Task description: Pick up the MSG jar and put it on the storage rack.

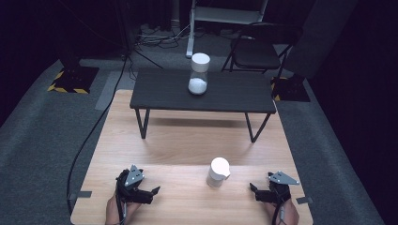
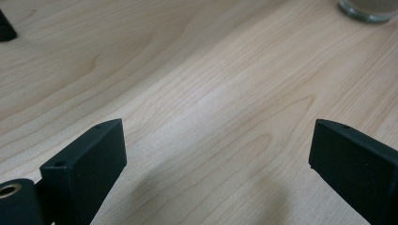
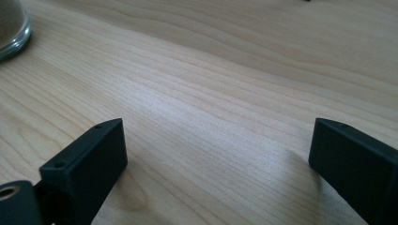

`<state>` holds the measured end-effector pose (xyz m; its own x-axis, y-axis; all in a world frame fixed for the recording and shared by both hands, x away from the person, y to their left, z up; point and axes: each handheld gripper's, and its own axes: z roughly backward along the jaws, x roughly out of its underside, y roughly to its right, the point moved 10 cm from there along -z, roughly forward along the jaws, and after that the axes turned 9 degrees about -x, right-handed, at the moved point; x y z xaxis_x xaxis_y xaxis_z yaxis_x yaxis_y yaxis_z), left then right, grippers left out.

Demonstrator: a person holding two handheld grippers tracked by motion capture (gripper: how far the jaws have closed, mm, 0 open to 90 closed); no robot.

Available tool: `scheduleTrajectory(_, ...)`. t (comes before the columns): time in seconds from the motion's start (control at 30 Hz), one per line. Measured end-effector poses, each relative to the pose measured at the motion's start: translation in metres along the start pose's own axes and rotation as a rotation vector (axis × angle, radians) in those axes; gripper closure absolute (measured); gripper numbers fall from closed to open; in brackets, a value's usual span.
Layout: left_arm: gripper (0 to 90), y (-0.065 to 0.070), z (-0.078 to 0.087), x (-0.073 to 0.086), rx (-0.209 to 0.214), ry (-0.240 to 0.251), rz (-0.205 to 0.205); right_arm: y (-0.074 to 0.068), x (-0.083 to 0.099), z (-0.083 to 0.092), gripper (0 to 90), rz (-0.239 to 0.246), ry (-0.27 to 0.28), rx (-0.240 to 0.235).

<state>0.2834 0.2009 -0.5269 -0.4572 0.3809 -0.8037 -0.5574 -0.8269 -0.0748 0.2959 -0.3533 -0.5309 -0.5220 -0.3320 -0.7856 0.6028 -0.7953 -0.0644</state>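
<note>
**Near edge of the table: two hands resting, a jar between them**

On the near strip of the pale wooden table (image 1: 187,140), both of the person's hands lie low, forearms coming in from the near edge. The left gripper (image 1: 152,193) sits at the near left, its jaws pointing right and slightly far, toward the middle of the table; a grey three-cornered plate tops it. The right gripper (image 1: 256,192) sits at the near right, its jaws pointing left, mirroring the other. Both pairs of tongs stand wide apart with nothing but bare wood between them, as each gripper view shows.

Between the two grippers, a little farther out, stands a small glass jar with a white lid (image 1: 218,171), upright, apart from both. Its glass base peeks in at the top right of the left gripper view (image 2: 368,10) and at the top left of the right gripper view (image 3: 11,28).

Farther off, a low dark bench (image 1: 234,96) stands across the table, with a second white-lidded jar (image 1: 199,75) upright on it, white powder in its lower part.
</note>
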Motion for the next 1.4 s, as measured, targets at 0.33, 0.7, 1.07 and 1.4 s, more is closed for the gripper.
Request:
scheduleTrajectory(0.33, 2.8, 0.005, -0.009, -0.002, 0.013, -0.075, -0.073, 0.007, -0.012, -0.011, 3.8, 0.024, -0.02, -0.04)
scheduleTrajectory(0.7, 0.9, 0.006, -0.016, 0.001, 0.031, -0.03, -0.067, 0.011, -0.018, -0.02, 4.1, 0.036, -0.016, -0.053)
scheduleTrajectory(1.07, 0.2, 0.018, -0.026, 0.011, -0.052, 0.081, 0.005, 0.01, -0.017, -0.019, 4.2, 0.029, -0.012, -0.045)
scheduleTrajectory(1.4, 0.0, 0.021, -0.034, 0.005, -0.058, 0.072, 0.022, 0.01, -0.017, -0.018, 4.2, 0.027, -0.011, -0.043)
